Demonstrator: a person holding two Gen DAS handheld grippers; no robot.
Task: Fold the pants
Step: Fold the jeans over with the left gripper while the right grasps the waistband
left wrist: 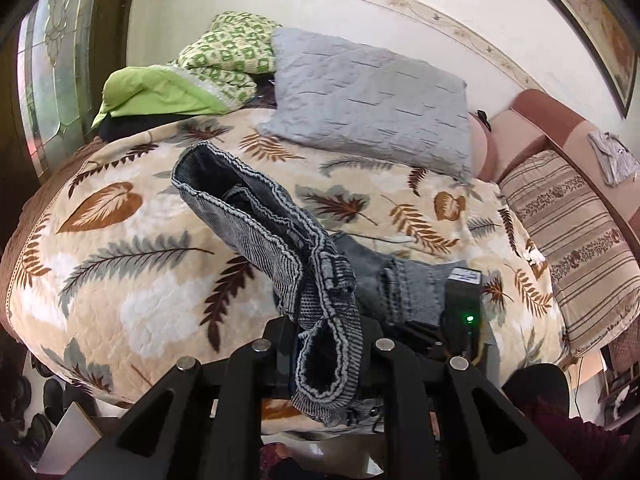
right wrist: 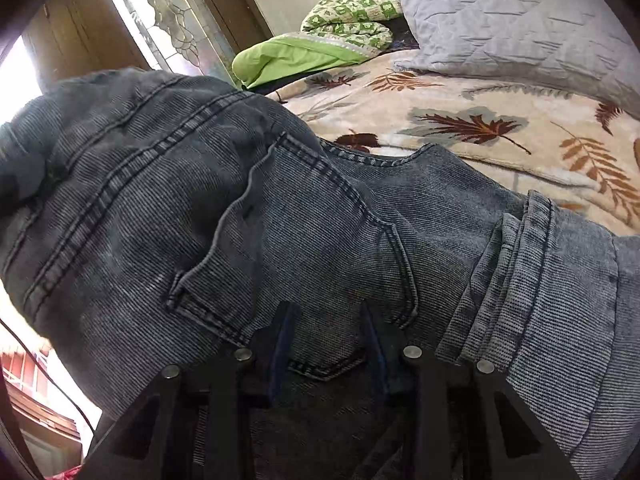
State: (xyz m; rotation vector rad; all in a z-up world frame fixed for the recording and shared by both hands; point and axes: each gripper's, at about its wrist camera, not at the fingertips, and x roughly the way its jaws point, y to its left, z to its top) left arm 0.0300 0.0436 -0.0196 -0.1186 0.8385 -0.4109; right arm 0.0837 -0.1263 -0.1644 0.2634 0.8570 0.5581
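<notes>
A pair of grey-black denim pants [left wrist: 256, 216] hangs over a bed with a leaf-print blanket [left wrist: 132, 248]. My left gripper [left wrist: 326, 344] is shut on the hem of a pant leg, which drapes down between the fingers. In the right wrist view the pants [right wrist: 224, 200] fill the frame, back pocket facing me. My right gripper [right wrist: 328, 332] is shut on the denim at the back pocket. The right gripper's body [left wrist: 464, 304] with a green light shows in the left wrist view, under the denim.
A grey quilted pillow [left wrist: 372, 100] and a green patterned quilt [left wrist: 224, 56] lie at the head of the bed. A striped cushion [left wrist: 576, 248] lies at the right edge. A glass-panelled door [left wrist: 52, 76] stands at the left. Shoes [left wrist: 24, 404] lie on the floor.
</notes>
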